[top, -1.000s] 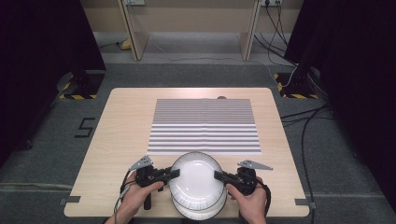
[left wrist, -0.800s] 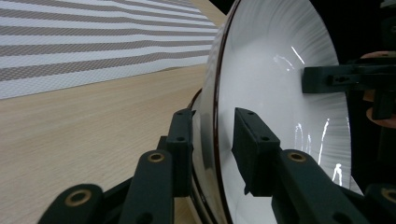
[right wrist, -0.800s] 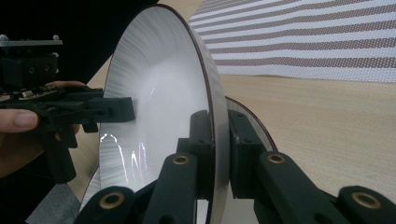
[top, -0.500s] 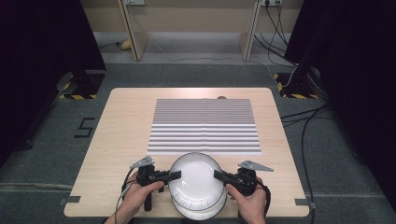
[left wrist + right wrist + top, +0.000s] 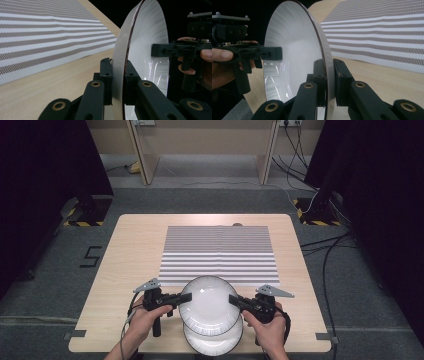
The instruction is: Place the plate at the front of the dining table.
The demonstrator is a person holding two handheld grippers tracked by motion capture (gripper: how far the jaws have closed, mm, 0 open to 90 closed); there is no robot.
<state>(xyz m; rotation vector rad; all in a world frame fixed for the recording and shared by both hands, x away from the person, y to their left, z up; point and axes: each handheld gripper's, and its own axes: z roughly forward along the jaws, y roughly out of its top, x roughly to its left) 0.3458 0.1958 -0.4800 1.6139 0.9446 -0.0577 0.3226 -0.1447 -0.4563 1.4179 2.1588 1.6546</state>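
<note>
**A:** Where is the plate right now?

**B:** I have the upper plate pinched by its rim from 2 sides, low in the middle of the high view, near the front edge of the table. My left gripper bites its left rim and my right gripper bites its right rim. A second plate sits under it, nearer the bottom of the frame, partly covered.

**A:** Are the jaws really clamped, or only around it?

**B:** Clamped. In the left gripper view my 2 black jaws rise from the bottom and press on both faces of the plate's rim; those jaws have just been closing onto it. In the right gripper view the rim is squeezed the same way, with no gap at the pads.

**A:** So how far along are you?

**B:** As I judge it, the grasp is done on both sides and the plate looks raised off the one below. The carry is left. The striped mat lies just beyond, in the centre of the high view, and nothing sits on it yet. I guess it goes there, though I cannot be sure.
</note>
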